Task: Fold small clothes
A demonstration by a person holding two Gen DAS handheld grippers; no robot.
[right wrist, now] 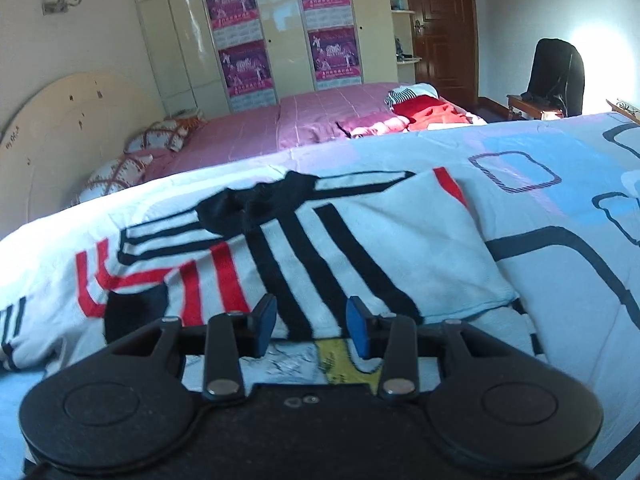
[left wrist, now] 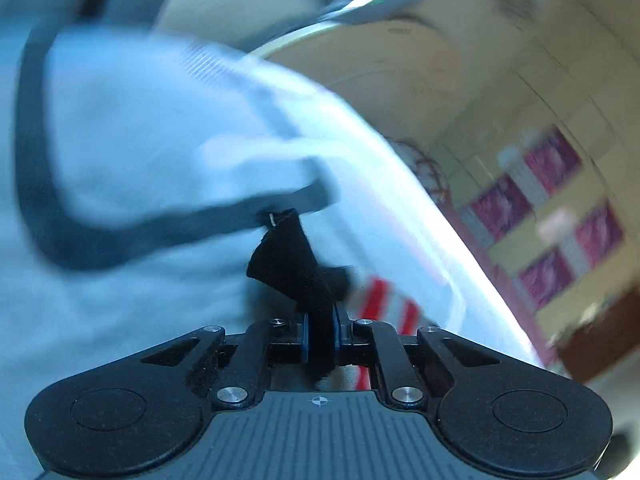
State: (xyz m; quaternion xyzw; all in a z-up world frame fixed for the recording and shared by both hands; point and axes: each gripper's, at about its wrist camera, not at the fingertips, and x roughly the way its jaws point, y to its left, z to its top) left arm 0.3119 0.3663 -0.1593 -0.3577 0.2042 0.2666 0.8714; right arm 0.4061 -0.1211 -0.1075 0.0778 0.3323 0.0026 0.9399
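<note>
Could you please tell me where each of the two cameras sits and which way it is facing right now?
Left wrist: rides the left gripper, shut on black fabric, tilted, blurred, over the pale quilt.
Right wrist: rides the right gripper, jaws apart, over the striped garment on the quilt, towards the wardrobe.
Shared: quilt, wardrobe posters, headboard.

Black gripper (right wrist: pixel 312 316), blue fingers (right wrist: pixel 266 322), silver screws
</note>
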